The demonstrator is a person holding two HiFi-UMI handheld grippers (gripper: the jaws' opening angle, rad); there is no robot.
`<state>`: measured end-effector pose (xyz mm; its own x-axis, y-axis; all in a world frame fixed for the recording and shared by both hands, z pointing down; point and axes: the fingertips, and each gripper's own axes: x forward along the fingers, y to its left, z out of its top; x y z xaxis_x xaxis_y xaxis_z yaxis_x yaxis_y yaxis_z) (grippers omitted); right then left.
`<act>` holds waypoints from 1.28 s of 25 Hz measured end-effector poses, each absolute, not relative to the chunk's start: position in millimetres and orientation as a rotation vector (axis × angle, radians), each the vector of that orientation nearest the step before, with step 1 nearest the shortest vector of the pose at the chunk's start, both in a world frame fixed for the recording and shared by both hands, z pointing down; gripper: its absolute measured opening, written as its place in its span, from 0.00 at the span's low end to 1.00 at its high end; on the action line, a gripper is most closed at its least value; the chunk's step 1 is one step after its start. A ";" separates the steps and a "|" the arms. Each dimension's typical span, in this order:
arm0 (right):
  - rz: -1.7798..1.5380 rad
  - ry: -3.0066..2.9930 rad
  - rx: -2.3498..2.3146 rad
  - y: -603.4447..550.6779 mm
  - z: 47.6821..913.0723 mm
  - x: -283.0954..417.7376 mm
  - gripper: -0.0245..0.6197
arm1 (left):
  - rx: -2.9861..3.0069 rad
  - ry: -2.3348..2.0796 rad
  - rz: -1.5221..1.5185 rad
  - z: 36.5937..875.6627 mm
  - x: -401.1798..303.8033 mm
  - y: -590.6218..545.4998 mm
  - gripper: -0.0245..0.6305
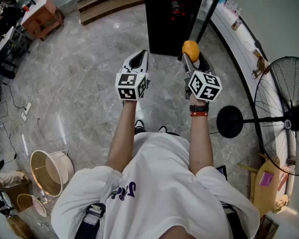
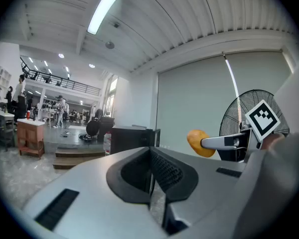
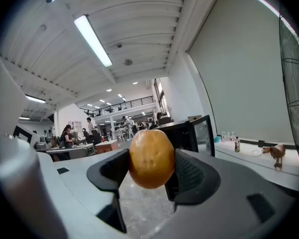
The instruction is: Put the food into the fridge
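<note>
Before one black fridge: right tongs clamp one orange fruit; left tongs closed, empty.

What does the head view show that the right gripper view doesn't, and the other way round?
Only the head view: the person's white shirt, the shut left tongs and the round tan basket on the floor. Only the right gripper view: the long ceiling tube light and people at far desks. Both: the round orange-yellow fruit pinched in the right tongs, and the black fridge with its door open.
</note>
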<state>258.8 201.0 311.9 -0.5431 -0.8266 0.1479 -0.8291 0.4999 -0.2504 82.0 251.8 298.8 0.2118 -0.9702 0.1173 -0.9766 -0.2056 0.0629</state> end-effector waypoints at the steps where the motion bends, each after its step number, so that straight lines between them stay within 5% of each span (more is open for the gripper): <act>1: 0.468 -2.715 1.494 202.4 313.6 262.0 0.51 | 2.343 -1.894 0.086 301.4 86.7 253.8 0.07; 13: 0.519 -2.700 1.446 196.2 326.2 257.2 0.51 | 2.289 -1.875 0.084 317.0 95.9 255.4 0.07; 32: 0.771 -2.725 1.498 54.4 330.9 166.2 0.51 | 2.337 -1.762 0.025 325.7 4.6 99.5 0.07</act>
